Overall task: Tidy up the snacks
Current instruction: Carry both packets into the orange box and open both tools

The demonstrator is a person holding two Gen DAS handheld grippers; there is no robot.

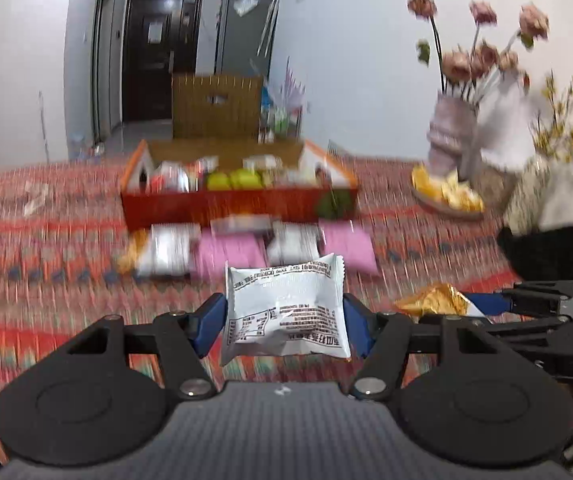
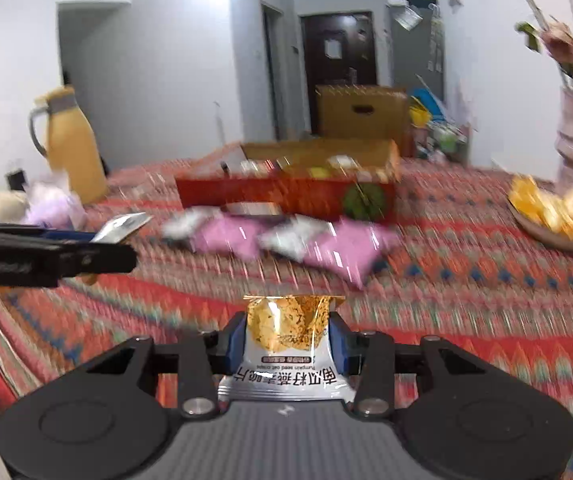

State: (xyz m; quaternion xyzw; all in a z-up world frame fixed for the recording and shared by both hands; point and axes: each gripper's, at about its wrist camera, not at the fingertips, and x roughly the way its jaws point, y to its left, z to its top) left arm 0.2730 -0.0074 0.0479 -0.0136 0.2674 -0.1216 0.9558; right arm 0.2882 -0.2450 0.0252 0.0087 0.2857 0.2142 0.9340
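A table under a red patterned cloth (image 1: 426, 240) fills both views. At twelve o'clock on it stands a red box (image 1: 238, 200) with orange flaps, open and holding small packets and two green fruits. Just in front of the box lies a row of snack packets (image 1: 254, 248), pink and silver by turns, blurred. At two o'clock in the left wrist view stands a pale vase of dried pink flowers (image 1: 450, 140), and beside its foot a shallow dish of yellow pieces (image 1: 446, 196). At ten o'clock in the right wrist view stands a yellow jug (image 2: 70, 144) with a grey handle.

The left gripper (image 1: 284, 316) pinches a white snack packet (image 1: 286, 312) between its blue pads, printed back toward the camera, lifted clear of the cloth. The right gripper (image 2: 286, 344) pinches a gold-and-white oat crisp packet (image 2: 290, 336) by its sides, squeezed narrow between the pads, also off the cloth. In the left wrist view the right gripper enters at three o'clock with the gold packet; in the right wrist view the left one enters at nine o'clock.
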